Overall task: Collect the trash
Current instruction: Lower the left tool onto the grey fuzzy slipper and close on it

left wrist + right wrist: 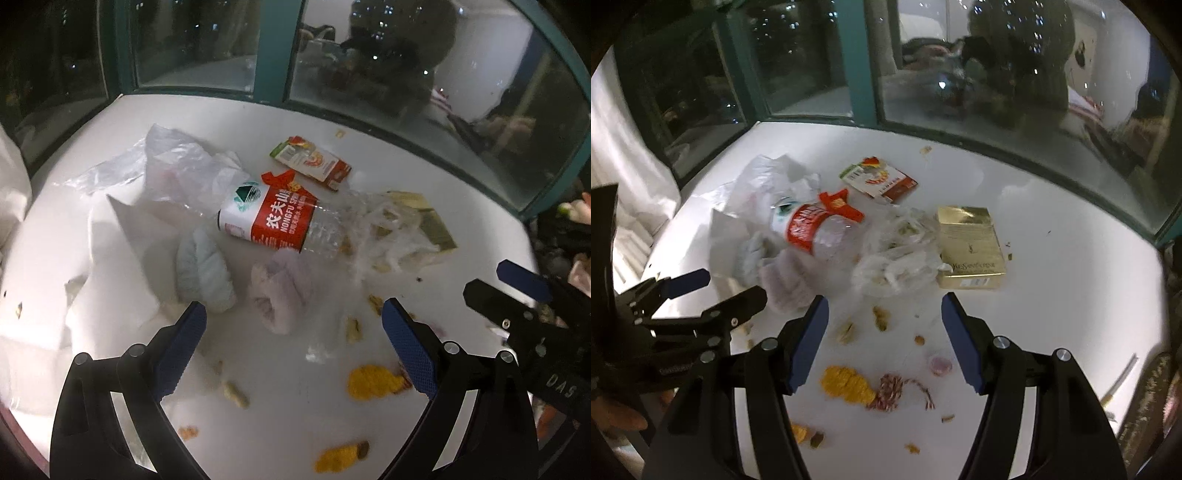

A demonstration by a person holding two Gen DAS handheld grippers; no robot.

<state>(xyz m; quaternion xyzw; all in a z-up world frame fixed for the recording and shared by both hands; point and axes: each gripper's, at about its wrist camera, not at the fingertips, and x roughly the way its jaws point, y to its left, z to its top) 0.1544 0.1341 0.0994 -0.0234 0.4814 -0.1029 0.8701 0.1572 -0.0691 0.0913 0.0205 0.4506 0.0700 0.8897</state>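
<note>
- A crushed plastic bottle [280, 221] is seen lying on its side mid-counter; "NONGFU SPRING" is read on its red-and-white label.
- A gold box [971, 254] marked "YVES SAINT LAURENT" is found toward the counter's [1071, 280] right edge, touching a crumpled clear bag [897, 254].
- A red-and-green packet [310, 162] lies toward the window edge; its print is unreadable.
- The left hand-held gripper [291, 332] is held wide apart, empty, above the scraps.
- The right hand-held gripper [884, 328] is likewise spread, gripping nothing, over orange peel [846, 384].
</note>
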